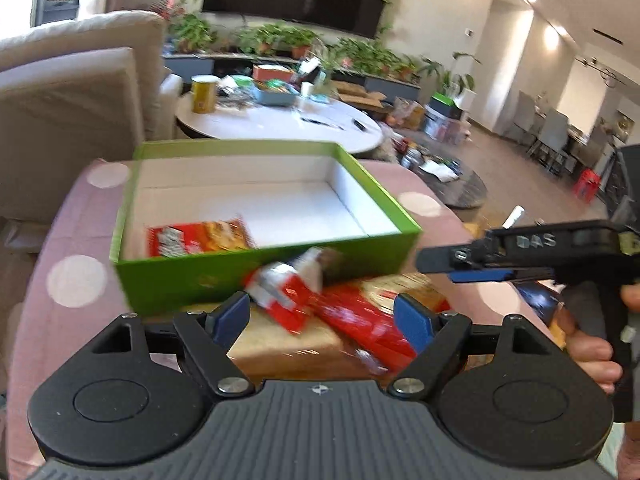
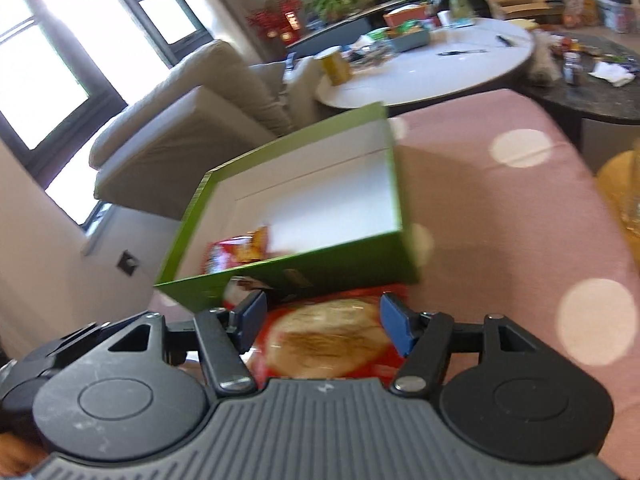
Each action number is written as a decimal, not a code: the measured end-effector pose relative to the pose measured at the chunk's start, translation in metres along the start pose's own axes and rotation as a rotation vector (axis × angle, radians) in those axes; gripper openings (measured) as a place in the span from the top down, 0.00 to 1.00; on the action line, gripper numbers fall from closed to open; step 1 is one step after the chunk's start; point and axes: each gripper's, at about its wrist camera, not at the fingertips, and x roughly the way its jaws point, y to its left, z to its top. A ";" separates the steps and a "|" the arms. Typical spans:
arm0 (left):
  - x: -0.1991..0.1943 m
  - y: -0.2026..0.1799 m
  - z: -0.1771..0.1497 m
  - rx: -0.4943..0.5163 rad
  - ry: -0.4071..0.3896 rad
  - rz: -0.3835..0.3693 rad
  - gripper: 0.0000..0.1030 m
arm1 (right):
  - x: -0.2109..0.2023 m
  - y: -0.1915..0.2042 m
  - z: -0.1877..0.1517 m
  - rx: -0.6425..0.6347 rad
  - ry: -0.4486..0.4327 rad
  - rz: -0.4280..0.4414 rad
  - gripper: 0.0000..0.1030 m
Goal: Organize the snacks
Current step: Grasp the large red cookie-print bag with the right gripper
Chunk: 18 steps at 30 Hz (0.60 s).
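My left tool (image 1: 324, 316) hangs released, nothing between its pads; the small red snack pack (image 1: 286, 294) lies just ahead of it, against the green box (image 1: 256, 276). My right tool (image 2: 322, 324) straddles the big red cracker bag (image 2: 324, 344) (contact unclear).

Both wrist views look down, close, sharing the green box (image 1: 256, 272).
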 end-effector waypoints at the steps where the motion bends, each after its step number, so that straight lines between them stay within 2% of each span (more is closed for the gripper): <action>1: 0.002 -0.005 -0.001 0.007 0.009 -0.008 0.25 | 0.001 -0.004 -0.001 0.012 0.001 -0.005 0.25; 9: 0.028 -0.039 -0.005 0.074 0.082 -0.017 0.25 | 0.010 -0.028 -0.008 0.089 0.052 0.051 0.16; 18: 0.052 -0.045 -0.008 0.088 0.142 -0.002 0.25 | 0.026 -0.033 -0.012 0.108 0.119 0.103 0.09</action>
